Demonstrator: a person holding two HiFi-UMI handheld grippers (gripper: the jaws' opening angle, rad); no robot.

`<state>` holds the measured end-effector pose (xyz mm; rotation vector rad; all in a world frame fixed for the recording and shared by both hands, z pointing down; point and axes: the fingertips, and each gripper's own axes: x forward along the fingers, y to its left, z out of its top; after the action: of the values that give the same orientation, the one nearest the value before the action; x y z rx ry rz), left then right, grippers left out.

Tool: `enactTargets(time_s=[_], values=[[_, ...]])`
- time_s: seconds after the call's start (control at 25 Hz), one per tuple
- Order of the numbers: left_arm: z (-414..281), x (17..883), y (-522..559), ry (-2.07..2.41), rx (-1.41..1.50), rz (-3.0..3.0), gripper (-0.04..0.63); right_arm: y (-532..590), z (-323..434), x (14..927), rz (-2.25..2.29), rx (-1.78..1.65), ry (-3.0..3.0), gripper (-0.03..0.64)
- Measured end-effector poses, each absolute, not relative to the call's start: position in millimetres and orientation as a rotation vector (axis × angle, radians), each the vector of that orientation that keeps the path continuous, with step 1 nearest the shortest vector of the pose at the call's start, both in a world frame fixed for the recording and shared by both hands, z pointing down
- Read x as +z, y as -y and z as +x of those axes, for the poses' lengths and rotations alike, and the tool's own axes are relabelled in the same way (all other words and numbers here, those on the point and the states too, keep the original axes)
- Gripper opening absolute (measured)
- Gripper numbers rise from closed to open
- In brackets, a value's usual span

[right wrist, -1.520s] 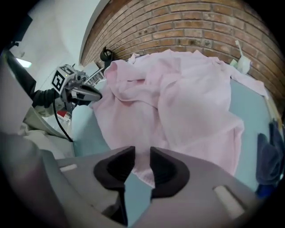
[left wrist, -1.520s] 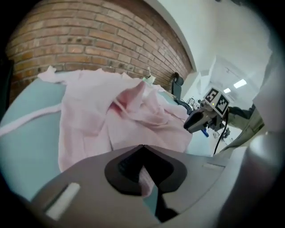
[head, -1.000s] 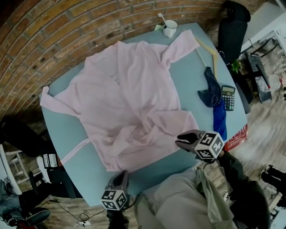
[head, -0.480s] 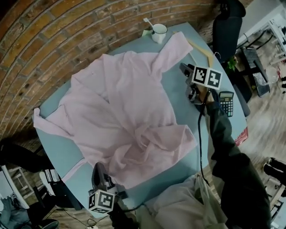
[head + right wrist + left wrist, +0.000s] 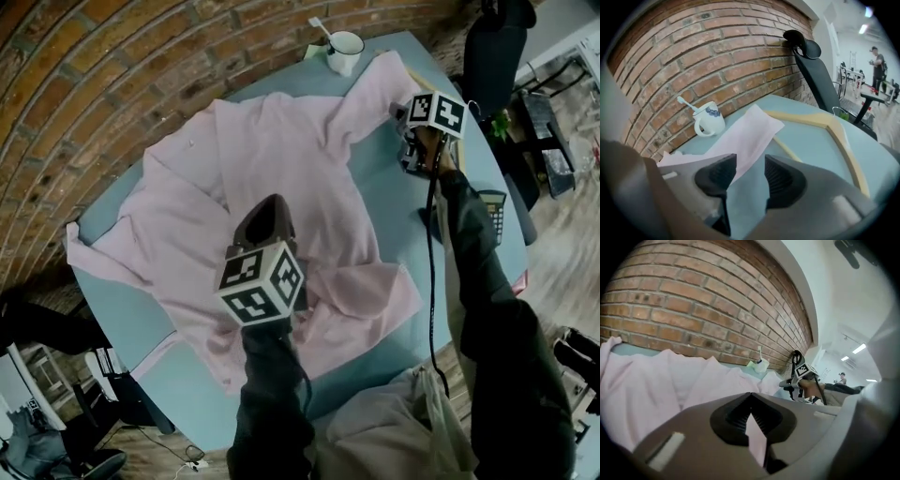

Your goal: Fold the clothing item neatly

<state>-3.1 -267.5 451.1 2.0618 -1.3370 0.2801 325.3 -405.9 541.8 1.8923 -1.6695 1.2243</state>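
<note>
Left hand-held gripper [image 5: 266,208] has swung up over the pink robe [image 5: 272,159] on the counter [image 5: 384,197], closed tight; right hand-held gripper [image 5: 749,176] reached a sleeve [image 5: 375,89], jaws just spread, empty. No fold yet.

Garment [image 5: 281,178]: soft pink cloth, matt, creased; table [image 5: 398,202]: smooth matt top. Wall [image 5: 112,75]: rough brick with sunken mortar joints; mug [image 5: 345,52]: glossy white glaze; hanger [image 5: 806,117]: pale smooth wood. Right gripper [image 5: 745,176]: matt grey plastic, pads [image 5: 717,176] dark and ribbed.

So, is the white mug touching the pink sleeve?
Apart: the right gripper view shows a strip of bare blue table between mug and sleeve.
</note>
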Motion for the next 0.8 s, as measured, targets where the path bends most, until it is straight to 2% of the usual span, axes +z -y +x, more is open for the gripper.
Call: enactTargets(time_s=[0.16,0.4,0.56,0.6,0.68,0.8], values=[[44.1,464.4,288.8,1.242,0.29,2.07,0.008,425.2,340.5,553.6,1.845,1.241,1.606,0.187],[71.5,470.2,308.4,1.243,0.304,2.077,0.008,434.0,345.8,562.3,1.67,1.25,1.5,0.187],[77.4,480.2,308.7,1.244,0.288,2.038,0.008,436.0,335.0,561.0,1.611,1.058,1.516,0.183],[78.0,482.6,308.5,1.246,0.288,2.028,0.008,440.0,328.1,559.5,1.609,0.988,1.54,0.166],[80.7,486.2,308.4,1.252,0.31,2.024,0.008,446.2,311.4,556.5,1.585,0.832,1.587,0.041],[83.2,483.7,307.3,1.252,0.322,2.036,0.008,446.3,296.9,545.1,1.59,0.564,1.676,0.017]])
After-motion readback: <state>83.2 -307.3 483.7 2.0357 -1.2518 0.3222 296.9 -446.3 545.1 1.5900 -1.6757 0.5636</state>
